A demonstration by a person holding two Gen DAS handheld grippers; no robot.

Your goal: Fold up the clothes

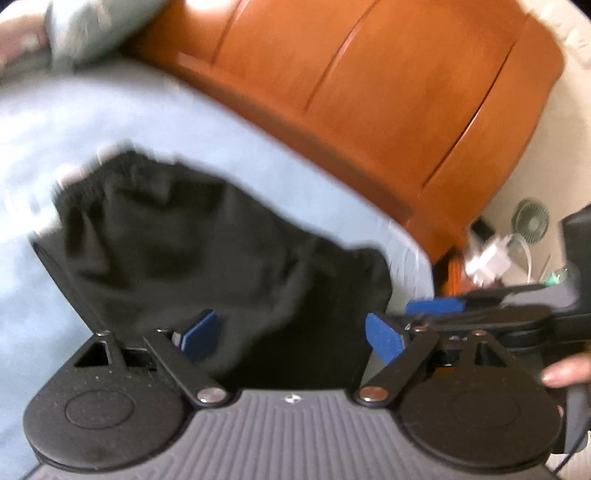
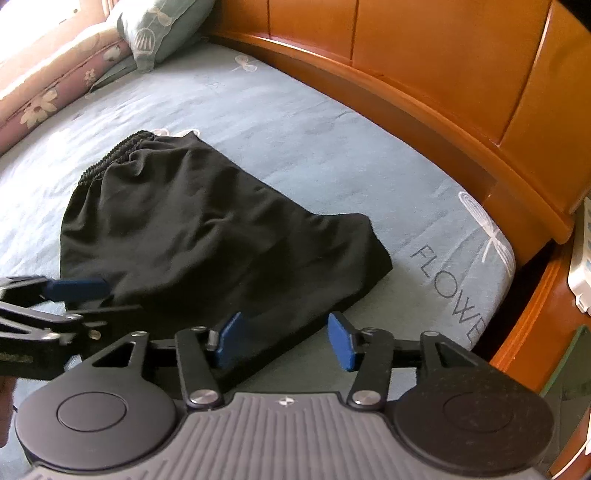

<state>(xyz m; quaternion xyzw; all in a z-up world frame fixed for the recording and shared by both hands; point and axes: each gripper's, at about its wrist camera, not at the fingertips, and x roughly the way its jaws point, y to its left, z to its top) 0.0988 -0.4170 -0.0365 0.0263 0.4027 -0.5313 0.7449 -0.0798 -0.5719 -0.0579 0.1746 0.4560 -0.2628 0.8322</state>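
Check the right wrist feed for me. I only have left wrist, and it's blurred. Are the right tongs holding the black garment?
Observer: No. The right tongs are open over the near edge of the black garment, with nothing between the pads.
Operator: Which end is the waistband?
Observer: The elastic waistband is at the far end, toward the pillow.
Operator: Where are the left tongs from there?
Observer: The left tongs are at the garment's near-left corner. I can't tell if they're touching it.
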